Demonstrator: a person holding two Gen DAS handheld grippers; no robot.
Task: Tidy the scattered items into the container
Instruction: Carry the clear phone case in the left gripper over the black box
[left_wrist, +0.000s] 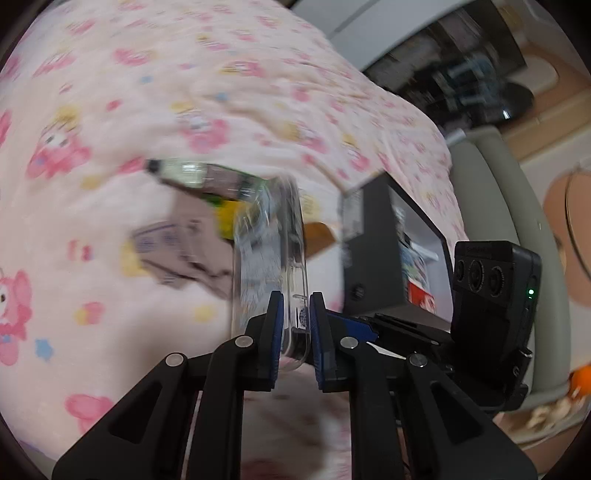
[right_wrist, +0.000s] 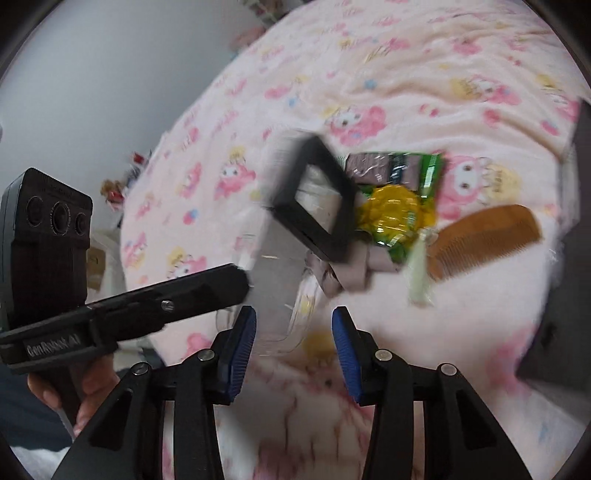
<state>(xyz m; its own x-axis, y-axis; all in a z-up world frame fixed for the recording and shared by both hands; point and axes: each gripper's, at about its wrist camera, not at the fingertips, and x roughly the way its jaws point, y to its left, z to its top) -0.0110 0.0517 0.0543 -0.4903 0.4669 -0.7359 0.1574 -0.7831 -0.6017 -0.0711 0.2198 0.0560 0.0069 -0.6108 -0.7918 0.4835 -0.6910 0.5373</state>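
We grip the rim of the clear container (left_wrist: 271, 266) in our left tool (left_wrist: 296, 332), its blue pads pinched on the wall, the box tilted above the pink bed (left_wrist: 110, 92). Our right tool (right_wrist: 294, 339) hangs open and empty just below the container's lower corner. The wooden comb (right_wrist: 484, 240) lies ahead and to the right of it, long axis running left-right, so the right hand is nearer. A black frame (right_wrist: 314, 199), a grey bow (right_wrist: 354, 269) and a green-yellow snack packet (right_wrist: 399, 206) cluster at the container's mouth; blur hides whether they sit inside.
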